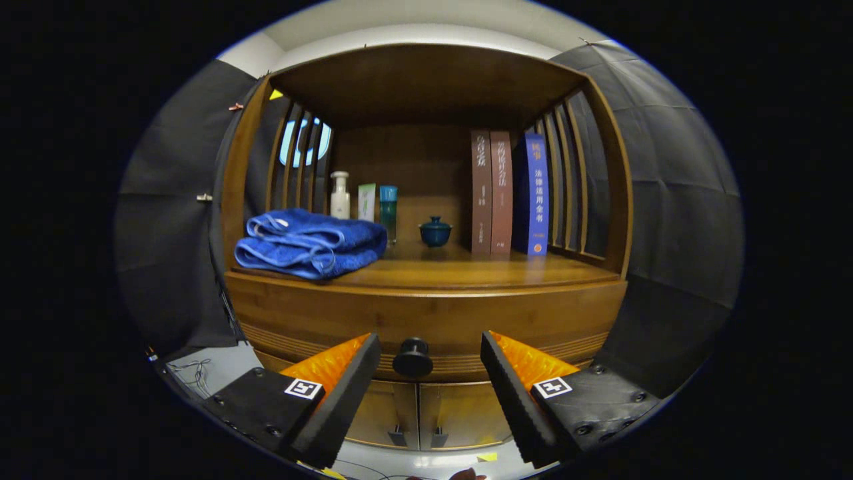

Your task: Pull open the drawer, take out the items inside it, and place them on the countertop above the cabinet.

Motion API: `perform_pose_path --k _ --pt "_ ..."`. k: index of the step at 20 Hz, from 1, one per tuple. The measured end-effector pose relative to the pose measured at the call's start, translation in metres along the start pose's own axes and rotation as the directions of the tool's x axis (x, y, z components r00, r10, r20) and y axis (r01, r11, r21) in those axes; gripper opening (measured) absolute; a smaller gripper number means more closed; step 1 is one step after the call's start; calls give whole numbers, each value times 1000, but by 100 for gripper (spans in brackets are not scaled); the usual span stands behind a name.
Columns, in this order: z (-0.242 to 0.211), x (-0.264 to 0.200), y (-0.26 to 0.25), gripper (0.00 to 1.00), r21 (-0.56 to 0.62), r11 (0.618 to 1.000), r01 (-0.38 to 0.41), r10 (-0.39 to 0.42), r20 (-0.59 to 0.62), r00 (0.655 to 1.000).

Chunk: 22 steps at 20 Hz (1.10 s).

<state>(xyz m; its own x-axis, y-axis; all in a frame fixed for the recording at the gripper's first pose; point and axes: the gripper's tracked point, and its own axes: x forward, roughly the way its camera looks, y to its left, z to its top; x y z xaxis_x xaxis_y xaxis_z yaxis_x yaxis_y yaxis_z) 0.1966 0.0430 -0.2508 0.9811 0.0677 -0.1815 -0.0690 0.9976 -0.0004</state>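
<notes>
Gripper: the gripper [430,373] faces the front of a wooden cabinet [600,200], its two fingers spread wide apart and holding nothing
Drawer knob: a dark round knob [412,358] sits in the gap between the fingers, roughly midway, touched by neither
Drawer: the drawer [433,317] is shut, its wooden front flush under the countertop edge, with grooved lines along its lower part
Countertop: the wooden countertop [480,272] lies just above the drawer and forms the floor of an open niche with slatted sides
Towel: a folded blue towel [310,243] rests on the countertop's left front part, well beyond the left finger
Bottles: behind the towel, near the back wall, stand a white pump bottle [340,195], a pale green box [366,202] just beside it, and a teal bottle [388,212] next to that
Lidded cup: a small dark blue lidded cup [435,231] stands near the middle of the countertop, toward the back
Books: three books stand upright on the right, two brown books [492,192] touching each other and a blue book [536,193] against them, close to the right slats
Lower doors: beneath the drawer, two cabinet doors [420,410] meet at a centre seam, each with a small handle near that seam
Drawer contents: hidden while the drawer is closed
</notes>
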Motion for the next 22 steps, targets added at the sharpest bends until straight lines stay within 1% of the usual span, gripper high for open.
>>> perform_pose_path --k 2,4,5,6,7,9,10,11,12,13,14,18,22 --pt "-14 9 5 99 14 1000 -6 7 -35 999" --pt "-21 17 12 91 33 999 -13 15 -48 999" --pt "-24 21 12 82 31 999 -10 12 -52 999" --pt "-27 25 13 79 16 1000 -6 7 -63 998" --pt "-29 26 16 64 -2 1000 -13 13 -73 997" --pt "-35 31 16 54 -48 999 11 -15 -96 995" --pt "-35 34 15 54 -51 999 17 -22 -92 995" --pt "-33 28 15 47 -25 1000 17 -20 -91 996" --pt "-32 28 17 46 14 1000 15 -14 -86 996" --pt "-28 27 15 39 45 999 13 -9 -87 996" --pt "-35 33 16 31 57 998 13 -8 -93 996" --pt "-35 18 15 31 62 998 19 -12 -105 994" --pt "-38 -11 14 31 67 998 10 -2 -113 994"
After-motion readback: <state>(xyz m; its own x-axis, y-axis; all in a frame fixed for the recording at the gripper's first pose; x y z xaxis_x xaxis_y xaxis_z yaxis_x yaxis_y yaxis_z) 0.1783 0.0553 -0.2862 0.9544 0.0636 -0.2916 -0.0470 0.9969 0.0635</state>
